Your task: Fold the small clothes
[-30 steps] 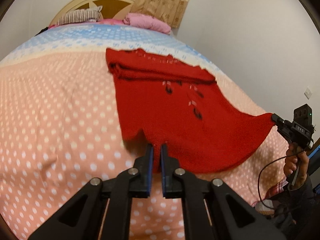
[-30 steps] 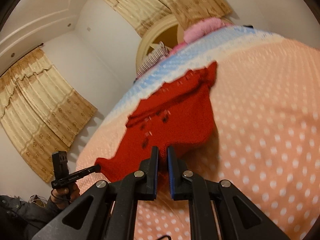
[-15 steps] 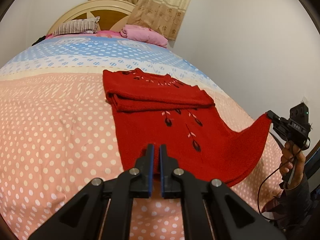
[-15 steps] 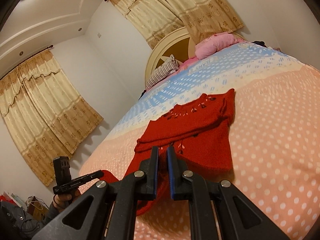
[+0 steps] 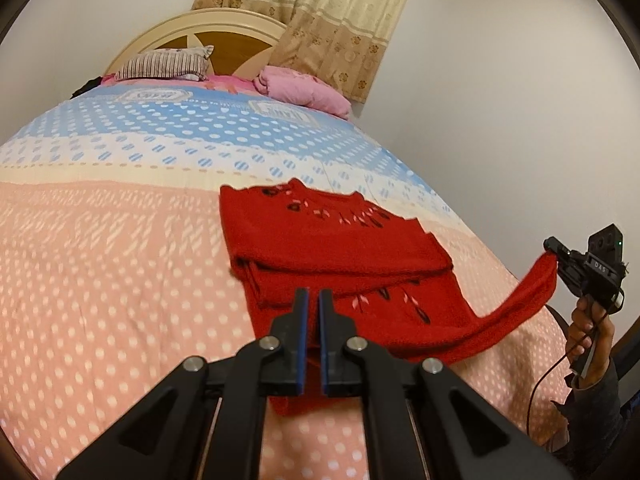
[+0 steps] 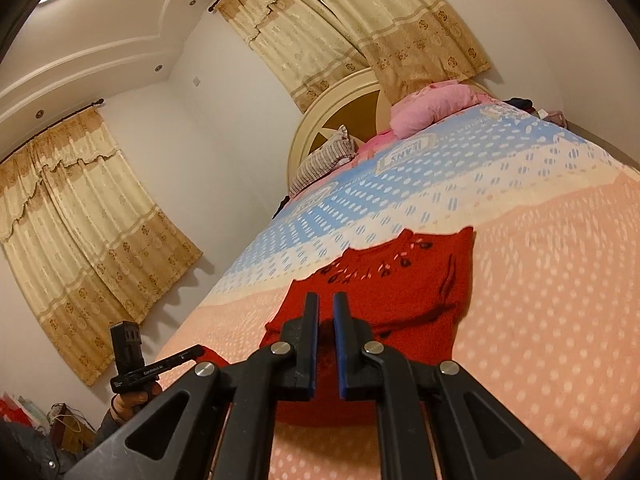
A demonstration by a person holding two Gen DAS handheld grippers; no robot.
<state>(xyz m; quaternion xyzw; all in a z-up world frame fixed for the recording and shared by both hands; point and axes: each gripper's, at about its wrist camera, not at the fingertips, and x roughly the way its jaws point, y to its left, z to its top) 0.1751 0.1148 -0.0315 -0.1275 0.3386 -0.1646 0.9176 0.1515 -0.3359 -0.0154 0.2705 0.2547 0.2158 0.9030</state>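
Home bedroom: a bed [image 5: 120,280] under a polka-dot cover banded peach, cream and blue, rounded cream-and-wood headboard [image 5: 200,36], striped pillow [image 5: 164,64] and pink bedding [image 5: 304,90] at its head, gold patterned curtains [image 6: 100,220] on plain white walls, moulded ceiling above.

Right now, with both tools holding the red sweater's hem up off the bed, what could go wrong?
The red knitted sweater hangs from a thin pinch in the right tool, so that corner might slip. The left tool holds the other corner. Carrying the hem unevenly could skew the fold or drag the folded sleeves on the dotted bedspread.
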